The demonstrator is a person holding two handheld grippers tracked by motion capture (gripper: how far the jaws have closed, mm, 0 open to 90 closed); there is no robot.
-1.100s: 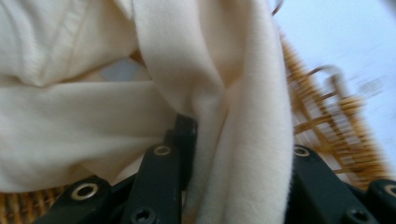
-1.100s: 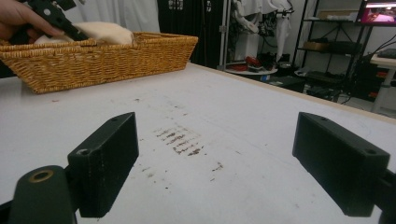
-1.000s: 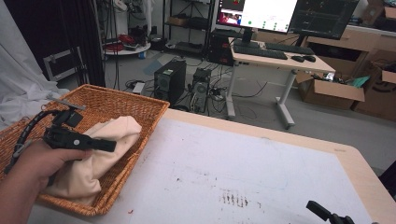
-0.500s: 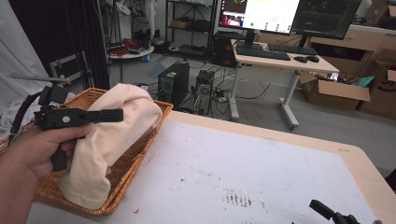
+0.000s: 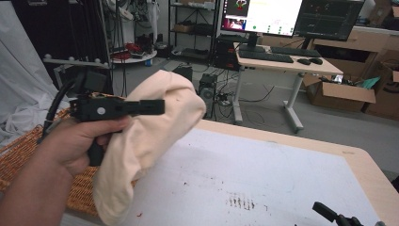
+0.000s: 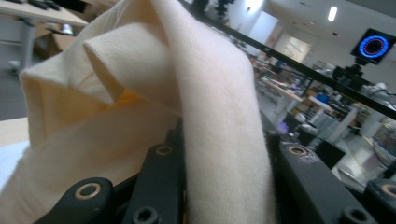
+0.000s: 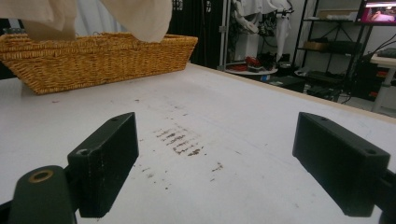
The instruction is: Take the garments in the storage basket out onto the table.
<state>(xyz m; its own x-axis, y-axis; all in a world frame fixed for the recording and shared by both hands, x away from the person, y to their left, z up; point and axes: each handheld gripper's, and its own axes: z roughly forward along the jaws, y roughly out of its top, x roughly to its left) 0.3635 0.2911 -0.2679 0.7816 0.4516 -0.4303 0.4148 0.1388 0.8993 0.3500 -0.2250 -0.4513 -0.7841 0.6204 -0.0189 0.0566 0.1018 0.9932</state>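
Note:
A cream cloth [image 5: 155, 122] hangs in the air above the wicker basket's right end, pinched in my left gripper [image 5: 155, 109], which a hand holds up at the left. In the left gripper view a thick fold of the cloth [image 6: 140, 93] runs between the two black jaws of my left gripper [image 6: 224, 149], which are shut on it. The cloth's lower end dangles over the basket's [image 5: 28, 146] rim. My right gripper [image 7: 224, 154] rests low over the white tabletop with its jaws wide apart and nothing between them; its tip shows at the high view's bottom right [image 5: 336, 217].
The basket [image 7: 93, 56] stands at the table's left side, with the cloth's hem [image 7: 140, 14] hanging above it. Dark scuff marks [image 7: 182, 140] lie on the tabletop [image 5: 263, 165]. Beyond the table's far edge are a desk with monitors [image 5: 282, 56] and cardboard boxes [image 5: 339, 94].
My left gripper has risen out of the basket and moved right, carrying the cloth up with it. The right gripper has stayed put.

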